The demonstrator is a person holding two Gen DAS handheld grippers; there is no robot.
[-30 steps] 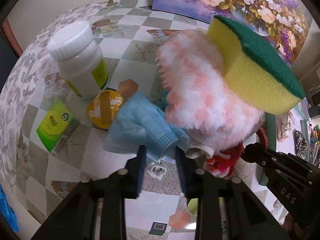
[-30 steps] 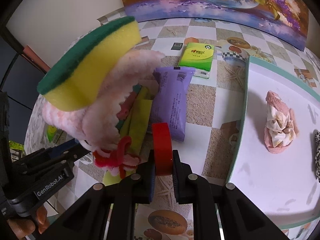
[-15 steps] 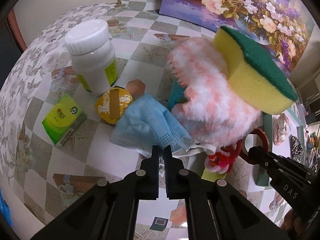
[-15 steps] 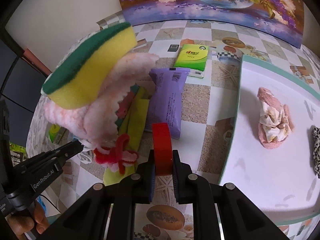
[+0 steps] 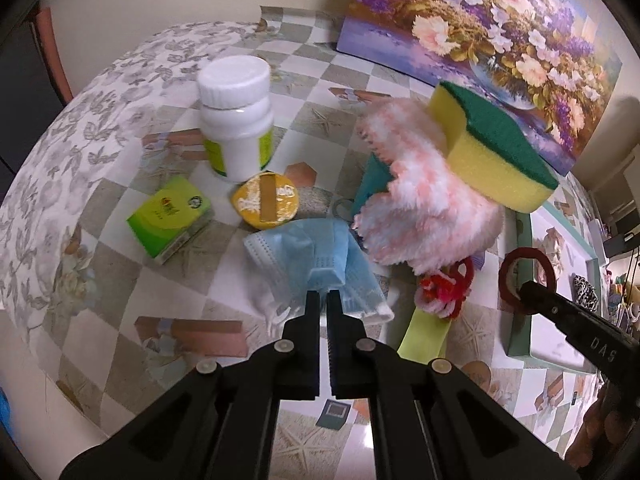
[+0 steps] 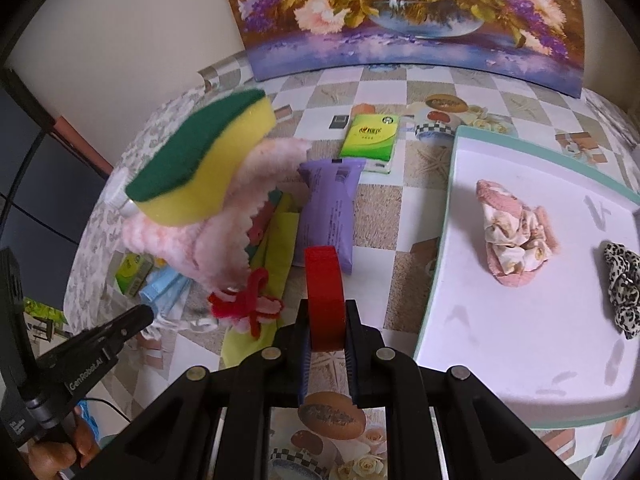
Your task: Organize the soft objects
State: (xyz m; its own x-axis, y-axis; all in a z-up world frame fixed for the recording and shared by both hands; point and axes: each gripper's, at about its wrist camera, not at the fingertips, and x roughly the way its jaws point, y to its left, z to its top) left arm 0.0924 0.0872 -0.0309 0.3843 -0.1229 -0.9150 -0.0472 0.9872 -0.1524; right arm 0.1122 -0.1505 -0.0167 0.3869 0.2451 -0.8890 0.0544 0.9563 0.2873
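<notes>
Sorting the soft stuff: our left claw (image 5: 323, 296) is pinched together on the blue face mask (image 5: 316, 256), which lies just in front of the fluffy pink duster (image 5: 420, 208) with the sponge (image 5: 492, 148) on it. Our right claw (image 6: 325, 324) is clamped on a red ring (image 6: 323, 292). Looks like the pickup step; next we'd carry both over to the white tray (image 6: 520, 320), right of the duster, and let go.
</notes>
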